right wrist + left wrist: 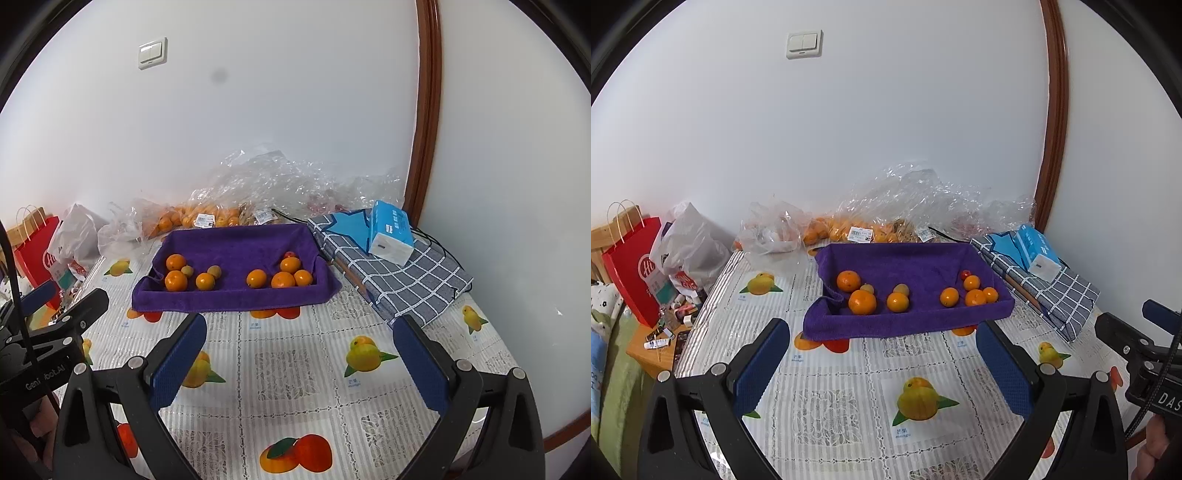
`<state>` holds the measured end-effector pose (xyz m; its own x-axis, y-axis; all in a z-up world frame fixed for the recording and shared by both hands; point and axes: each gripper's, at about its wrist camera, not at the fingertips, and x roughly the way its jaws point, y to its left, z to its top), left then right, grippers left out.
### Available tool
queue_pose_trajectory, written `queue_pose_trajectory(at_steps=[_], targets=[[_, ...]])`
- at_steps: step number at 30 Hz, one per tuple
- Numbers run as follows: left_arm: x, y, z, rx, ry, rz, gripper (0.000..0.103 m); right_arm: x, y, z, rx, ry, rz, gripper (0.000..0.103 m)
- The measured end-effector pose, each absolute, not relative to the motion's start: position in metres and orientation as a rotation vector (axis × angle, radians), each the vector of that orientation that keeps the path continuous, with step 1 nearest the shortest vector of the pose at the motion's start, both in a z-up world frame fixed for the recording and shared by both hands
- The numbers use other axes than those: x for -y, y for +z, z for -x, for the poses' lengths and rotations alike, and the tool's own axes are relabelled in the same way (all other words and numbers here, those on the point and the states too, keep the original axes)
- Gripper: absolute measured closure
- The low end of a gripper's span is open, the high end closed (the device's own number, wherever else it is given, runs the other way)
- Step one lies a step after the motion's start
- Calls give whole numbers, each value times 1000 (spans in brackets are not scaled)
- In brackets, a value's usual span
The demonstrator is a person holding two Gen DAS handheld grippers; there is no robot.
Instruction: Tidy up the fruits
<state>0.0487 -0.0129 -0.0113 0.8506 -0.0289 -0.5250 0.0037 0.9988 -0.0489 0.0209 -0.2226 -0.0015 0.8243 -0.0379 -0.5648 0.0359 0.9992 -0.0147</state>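
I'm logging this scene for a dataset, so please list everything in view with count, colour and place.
oranges: seven, orange, in the purple tray
small fruits: two, greenish-brown, tray's left half
small red fruit: one, tray's back right
purple tray: one, cloth-lined, table centre
bagged oranges: clear bags, behind tray by wall
tissue pack: one, blue-white, on checked cloth
checked cloth: one, grey, right of tray
red bag: one, far left
tablecloth: white, fruit prints
left gripper: jaws open, empty
right gripper: jaws open, empty
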Motion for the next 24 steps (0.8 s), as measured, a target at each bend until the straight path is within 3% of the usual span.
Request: queue_pose_trajectory(at_steps=[24], targets=[[6, -5, -45, -537, 9, 35, 1, 226, 5, -15, -581, -48, 0, 3]])
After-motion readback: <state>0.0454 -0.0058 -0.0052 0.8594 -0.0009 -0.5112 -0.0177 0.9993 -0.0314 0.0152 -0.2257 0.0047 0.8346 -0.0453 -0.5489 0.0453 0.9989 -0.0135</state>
